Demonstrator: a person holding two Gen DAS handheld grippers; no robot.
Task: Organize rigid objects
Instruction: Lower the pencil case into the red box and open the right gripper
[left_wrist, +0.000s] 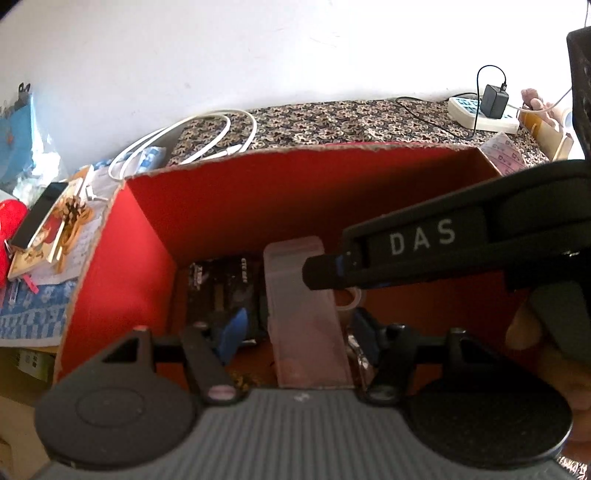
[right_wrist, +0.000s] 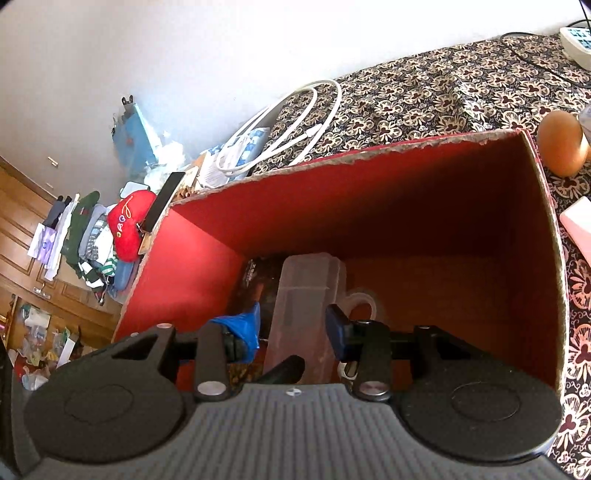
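A red cardboard box (left_wrist: 258, 199) (right_wrist: 369, 206) stands open on the patterned cloth. On its floor lie a long translucent plastic case (left_wrist: 306, 317) (right_wrist: 303, 295), a black packet (left_wrist: 221, 284) (right_wrist: 255, 284) to its left and a clear ring (left_wrist: 351, 299) (right_wrist: 365, 299) to its right. My left gripper (left_wrist: 299, 332) reaches into the box, open, its blue pads on either side of the case with gaps showing. My right gripper (right_wrist: 293, 325) also straddles the case, open, the left pad clear of it. In the left wrist view, the right gripper's black fingertip (left_wrist: 321, 271) hangs over the case's far end.
Behind the box lie a coiled white cable (left_wrist: 229, 136) (right_wrist: 295, 122) and a power strip (left_wrist: 480, 114) with a black charger. A phone (left_wrist: 37, 214) on books and a red heart cushion (right_wrist: 129, 225) sit to the left. A brown rounded object (right_wrist: 561, 144) stands by the box's right corner.
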